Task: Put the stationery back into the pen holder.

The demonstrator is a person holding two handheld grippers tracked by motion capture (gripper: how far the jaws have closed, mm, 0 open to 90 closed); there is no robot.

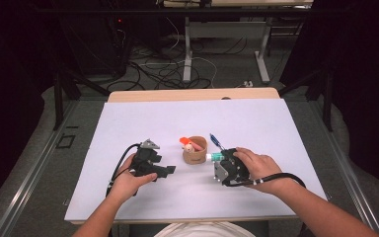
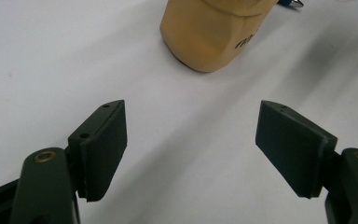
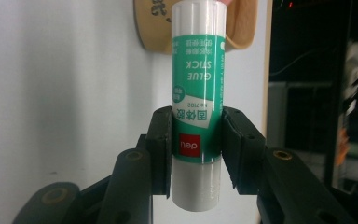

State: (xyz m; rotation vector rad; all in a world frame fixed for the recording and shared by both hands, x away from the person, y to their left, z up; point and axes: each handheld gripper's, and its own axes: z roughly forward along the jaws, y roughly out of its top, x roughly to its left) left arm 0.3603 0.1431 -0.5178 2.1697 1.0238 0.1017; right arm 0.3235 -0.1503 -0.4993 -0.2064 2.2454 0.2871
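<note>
While your right gripper [image 3: 196,140] has its fingers [image 3: 161,149] clamped on the lower body of the glue stick [image 3: 197,84], you look to be in the step of carrying that stick to the tan cup [image 1: 195,150]. In the high view the glue stick [image 1: 213,156] lies roughly level, its white end just beside the cup's rim, with the cup standing upright near the middle of the worktop [image 1: 256,128] and already holding an orange and pink item [image 1: 186,143]. A blue pen [image 1: 215,141] lies just behind the cup.

Next, you probably need to lift the stick's white end above the rim, tip the stick more upright, and only then part the fingers; letting go while it is level would likely send it rolling across the worktop.

Your right hand [image 1: 259,165] wraps the gripper from behind, forearm angled in from the lower right. Your left gripper [image 1: 153,163] rests low beside the cup, aimed at it, fingers [image 2: 105,149] well apart with nothing between them.
</note>
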